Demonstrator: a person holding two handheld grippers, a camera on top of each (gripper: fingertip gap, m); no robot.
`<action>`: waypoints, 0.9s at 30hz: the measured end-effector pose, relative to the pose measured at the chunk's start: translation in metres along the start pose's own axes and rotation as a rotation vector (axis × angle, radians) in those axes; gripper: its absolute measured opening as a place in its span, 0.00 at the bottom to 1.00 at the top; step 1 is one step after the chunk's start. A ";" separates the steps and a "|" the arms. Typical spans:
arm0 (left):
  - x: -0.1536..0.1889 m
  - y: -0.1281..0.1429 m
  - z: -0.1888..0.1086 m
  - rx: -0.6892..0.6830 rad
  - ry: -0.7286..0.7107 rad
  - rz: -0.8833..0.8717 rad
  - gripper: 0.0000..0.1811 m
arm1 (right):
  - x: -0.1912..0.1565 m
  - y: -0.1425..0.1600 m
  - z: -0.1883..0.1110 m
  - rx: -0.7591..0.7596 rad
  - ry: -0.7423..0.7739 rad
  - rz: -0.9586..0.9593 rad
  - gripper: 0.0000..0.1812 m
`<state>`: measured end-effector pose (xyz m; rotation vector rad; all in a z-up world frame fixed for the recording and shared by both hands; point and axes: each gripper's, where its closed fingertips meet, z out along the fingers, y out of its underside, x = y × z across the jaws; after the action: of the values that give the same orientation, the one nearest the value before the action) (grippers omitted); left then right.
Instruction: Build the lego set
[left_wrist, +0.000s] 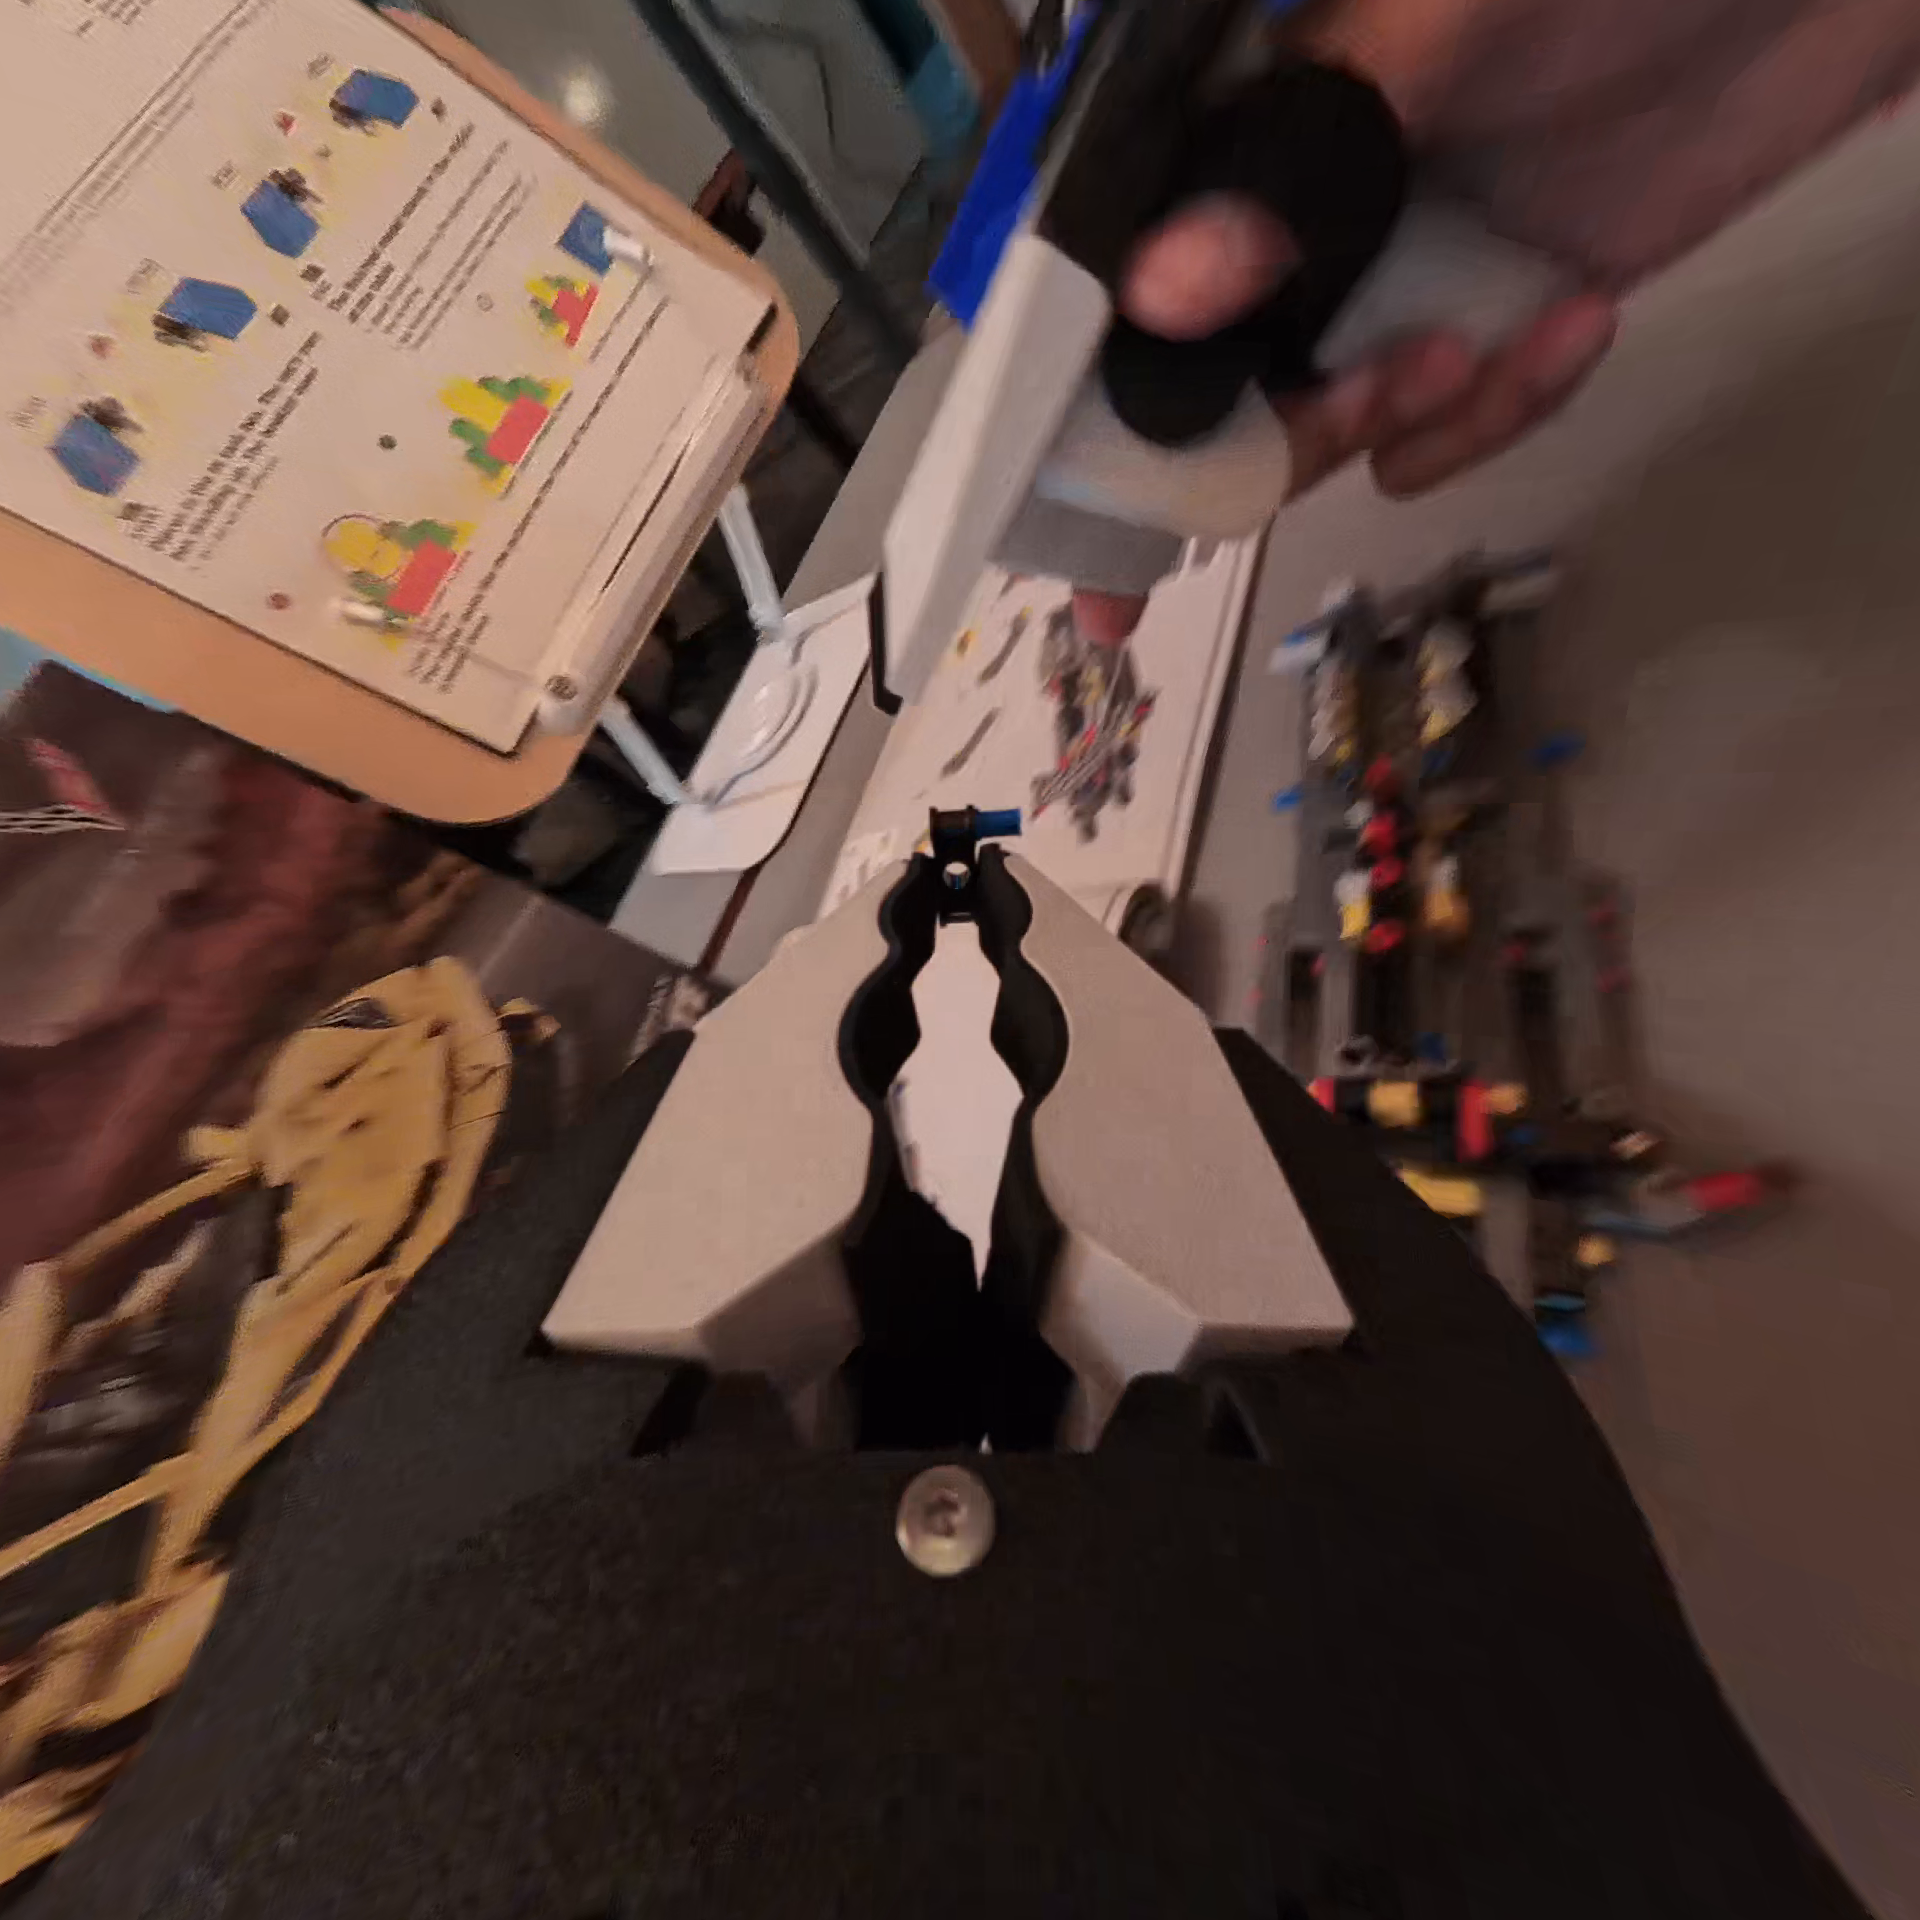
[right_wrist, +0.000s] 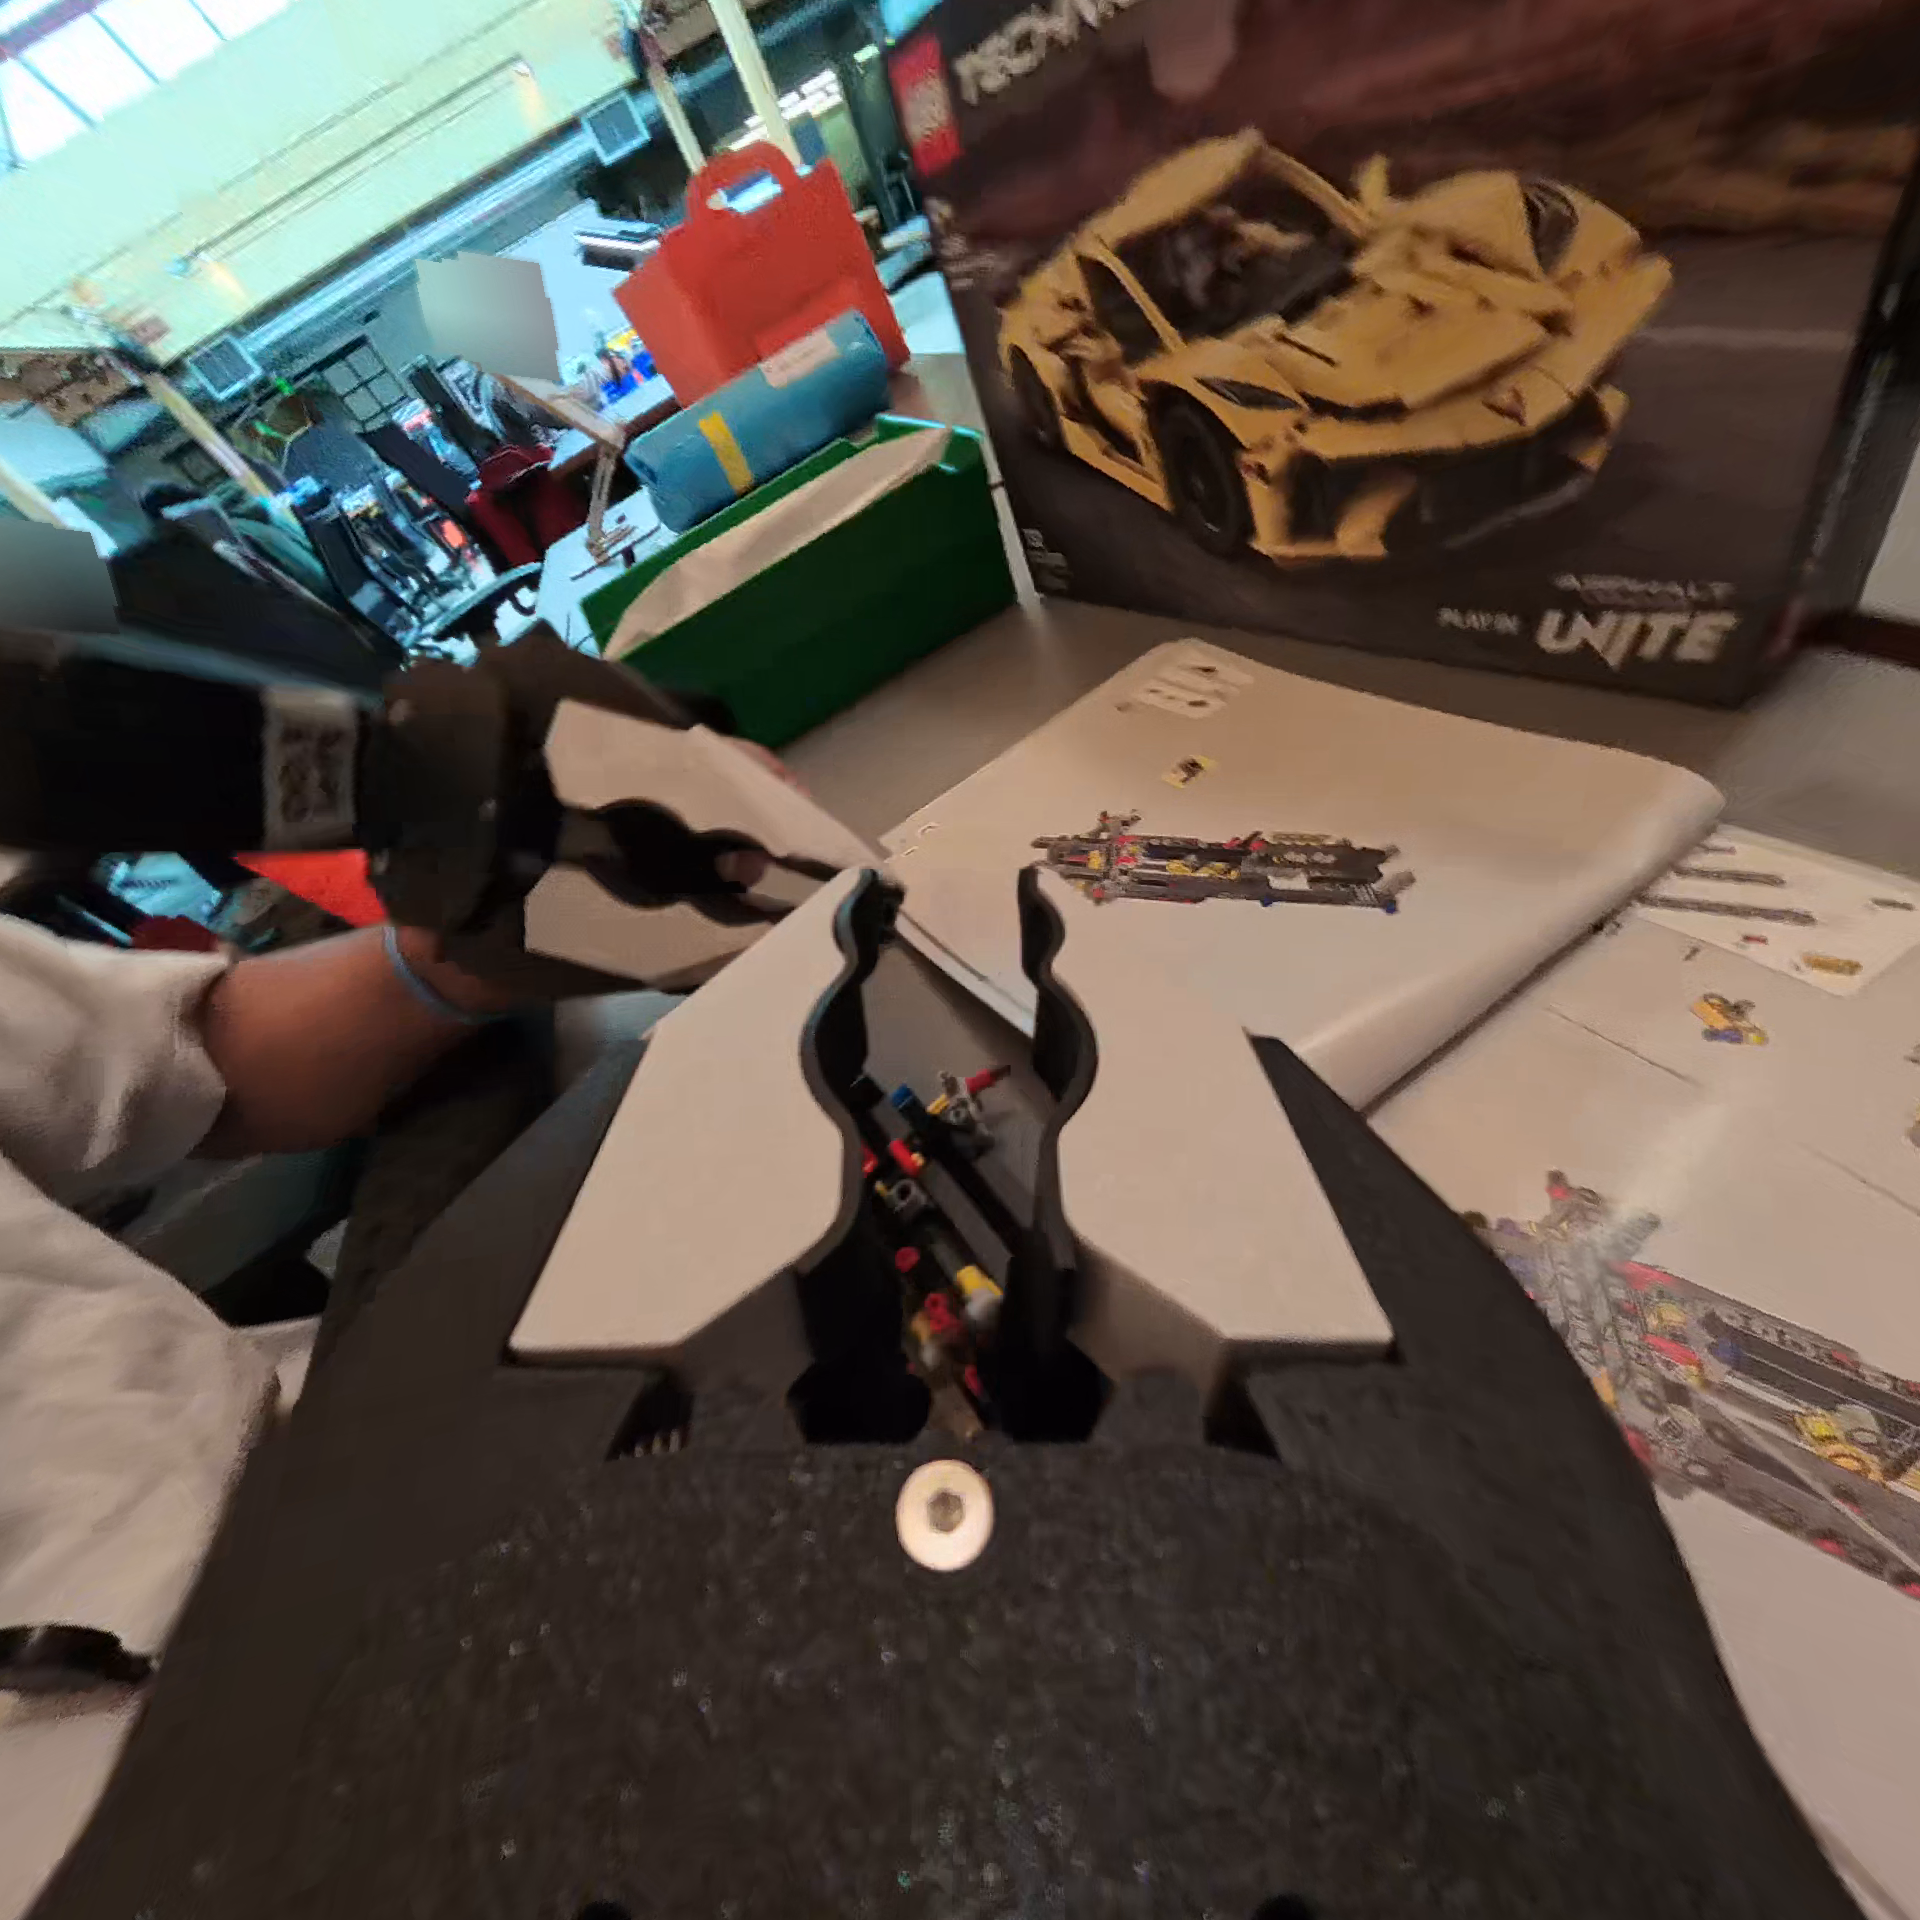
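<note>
Left wrist view first: the left gripper (left_wrist: 957, 868) is pinched nearly closed on a tiny black connector (left_wrist: 954, 878) with a blue pin (left_wrist: 995, 823) poking out of it toward the right. So the small piece's pin axis runs crossways to the fingers, not along them. The half-built car frame (left_wrist: 1434, 935) lies on the grey table (left_wrist: 1766, 831) well off to the right of the tips, a long dark strip studded with red, yellow and blue bits, its length running roughly the same way the gripper points. The open instruction book (left_wrist: 1091, 686) is straight ahead, beyond the tips. The right gripper (left_wrist: 997, 447) shows up top with a hand (left_wrist: 1455, 312) wrapped round it, all pretty blurry.

Right wrist view: the right gripper (right_wrist: 951, 883) has its fingers spread, nothing between them. Looking down through the gap you can see the car frame (right_wrist: 925, 1195) directly underneath, its long axis running roughly along the fingers, a bit aslant. The left gripper (right_wrist: 831, 862) comes in from the left, its tips right up against the right gripper's left fingertip; whether they touch is hard to call. The book (right_wrist: 1299, 935) and the set's box (right_wrist: 1403, 364) sit further back.

Best guess: the right one is the nearer of the two to the frame and looks set to steady it, while the left needs to swing over and line the pin up with a hole.
</note>
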<state>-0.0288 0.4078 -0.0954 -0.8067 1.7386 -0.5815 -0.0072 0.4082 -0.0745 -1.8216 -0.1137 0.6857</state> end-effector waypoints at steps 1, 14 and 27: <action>-0.003 0.009 0.002 -0.045 -0.030 0.059 0.03 | 0.006 0.000 0.006 -0.010 -0.010 0.046 0.14; 0.002 0.024 0.011 -0.179 -0.129 0.356 0.03 | 0.001 0.040 0.028 -0.130 -0.011 0.020 0.07; -0.011 0.039 0.002 -0.093 0.068 -0.105 0.13 | 0.008 0.031 0.013 -0.044 0.022 0.060 0.03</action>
<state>-0.0343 0.4419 -0.1175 -0.9579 1.8035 -0.6086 -0.0145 0.4110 -0.1079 -1.8804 -0.0601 0.7092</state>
